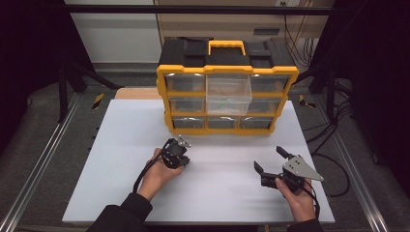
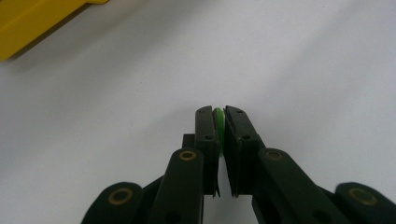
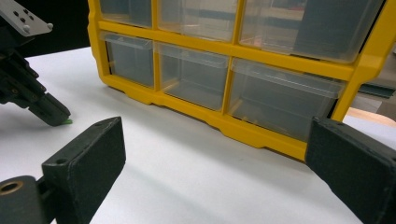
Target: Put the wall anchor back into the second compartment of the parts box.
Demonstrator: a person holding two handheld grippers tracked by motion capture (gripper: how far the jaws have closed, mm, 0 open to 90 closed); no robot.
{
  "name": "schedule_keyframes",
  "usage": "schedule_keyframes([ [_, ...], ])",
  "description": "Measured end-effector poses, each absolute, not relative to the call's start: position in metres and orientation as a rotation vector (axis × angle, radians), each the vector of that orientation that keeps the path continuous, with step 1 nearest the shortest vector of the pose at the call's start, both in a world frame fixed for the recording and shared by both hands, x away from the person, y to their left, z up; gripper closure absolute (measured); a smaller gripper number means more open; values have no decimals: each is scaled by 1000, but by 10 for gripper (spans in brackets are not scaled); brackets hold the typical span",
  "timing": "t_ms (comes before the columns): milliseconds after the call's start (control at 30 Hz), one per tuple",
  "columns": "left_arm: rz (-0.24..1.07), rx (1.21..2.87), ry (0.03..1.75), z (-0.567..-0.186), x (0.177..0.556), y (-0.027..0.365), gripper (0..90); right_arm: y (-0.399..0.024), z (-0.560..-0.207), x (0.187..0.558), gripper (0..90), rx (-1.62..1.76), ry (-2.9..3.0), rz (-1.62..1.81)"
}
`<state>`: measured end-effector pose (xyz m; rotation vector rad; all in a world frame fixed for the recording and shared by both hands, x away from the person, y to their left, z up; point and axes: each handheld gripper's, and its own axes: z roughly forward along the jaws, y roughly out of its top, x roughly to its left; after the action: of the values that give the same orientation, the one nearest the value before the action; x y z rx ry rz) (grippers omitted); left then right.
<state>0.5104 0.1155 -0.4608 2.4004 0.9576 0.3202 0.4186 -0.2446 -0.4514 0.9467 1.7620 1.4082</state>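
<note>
On the white table (image 1: 121, 159) stands a yellow and black drawer organizer (image 1: 227, 87) with clear plastic drawers; its middle drawer (image 1: 228, 94) in the upper rows is pulled out toward the person. The left tongs (image 2: 219, 116) are closed tightly on a small green disc (image 2: 218, 122), which sits edge-on between the two black jaws, low above the table and in front of the organizer. In the right gripper view the green piece (image 3: 67, 121) shows at the tip of the left tongs. The right tongs (image 1: 271, 159) are wide open and hold nothing, near the table's right front part, well apart from the left ones.
</note>
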Motion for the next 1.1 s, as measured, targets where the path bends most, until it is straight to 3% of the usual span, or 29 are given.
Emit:
schedule_keyframes([
  [1100,430,2306,817,-419,489,122,837,-243,-452,419,55,945,1774,1398],
])
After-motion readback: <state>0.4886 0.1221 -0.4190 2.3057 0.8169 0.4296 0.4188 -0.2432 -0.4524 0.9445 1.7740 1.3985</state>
